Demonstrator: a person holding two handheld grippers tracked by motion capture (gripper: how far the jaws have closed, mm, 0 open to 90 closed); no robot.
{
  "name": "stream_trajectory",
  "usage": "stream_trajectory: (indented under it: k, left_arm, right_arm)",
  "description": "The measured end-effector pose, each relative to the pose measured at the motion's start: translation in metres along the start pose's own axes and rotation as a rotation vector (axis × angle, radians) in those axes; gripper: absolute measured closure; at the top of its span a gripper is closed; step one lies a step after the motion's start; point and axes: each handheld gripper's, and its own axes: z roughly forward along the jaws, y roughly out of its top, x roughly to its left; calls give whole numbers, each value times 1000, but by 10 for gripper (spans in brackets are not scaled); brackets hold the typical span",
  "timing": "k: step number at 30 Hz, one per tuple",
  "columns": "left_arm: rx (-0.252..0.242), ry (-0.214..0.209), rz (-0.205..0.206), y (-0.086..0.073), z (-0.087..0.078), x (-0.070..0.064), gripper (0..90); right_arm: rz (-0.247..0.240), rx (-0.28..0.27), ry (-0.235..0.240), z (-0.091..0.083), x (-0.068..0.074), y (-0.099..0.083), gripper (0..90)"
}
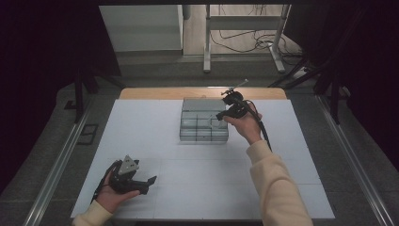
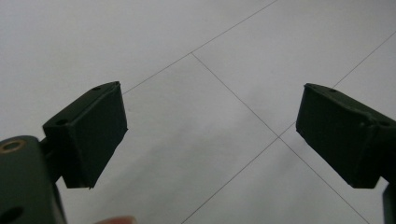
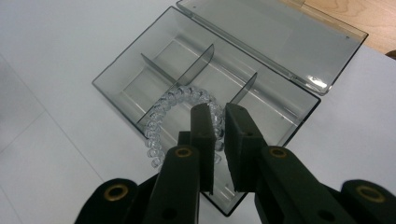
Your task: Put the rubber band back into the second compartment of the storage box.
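Pinching coil tie (image 3: 180,100), right hand-held gripper (image 3: 219,140).

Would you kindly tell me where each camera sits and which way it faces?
High view: above the person's side, looking forward and down on the table; both forearms, left gripper, right gripper.
Left gripper view: on the left gripper, facing bare tabletop; jaws wide apart.
Right gripper view: on the right gripper, facing the clear divided box and coil hair tie.
Shared: high and right gripper views show the box.

Lab: curtained table (image 1: 141,141), floor cables (image 1: 244,40)
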Motion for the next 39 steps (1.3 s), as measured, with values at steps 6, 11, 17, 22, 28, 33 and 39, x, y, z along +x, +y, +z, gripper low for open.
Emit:
stream_trajectory:
  k: [6, 11, 17, 22, 28, 33, 39]
  left_arm:
    - [-1, 0, -1, 0, 0, 0, 95]
    - [-2, 0, 0, 0, 0, 0, 95]
    - [0, -2, 1, 0, 0, 0, 95]
    - [-1, -3, -1, 0, 0, 0, 94]
    - [-1, -3, 0, 0, 0, 0, 95]
    - [-1, -4, 1, 0, 0, 0, 94]
    - [-2, -5, -2, 0, 0, 0, 95]
  right_arm:
    - [13, -5, 0, 6, -5, 7, 813]
    - [28, -7, 0, 10, -8, 13, 814]
    - [33, -5, 0, 17, -9, 22, 813]
    - [36, 2, 2, 27, -10, 29, 813]
    - [47, 4, 4, 37, -11, 37, 813]
    - [58, 4, 4, 43, -13, 40, 813]
    - [66, 0, 2, 49, -16, 47, 813]
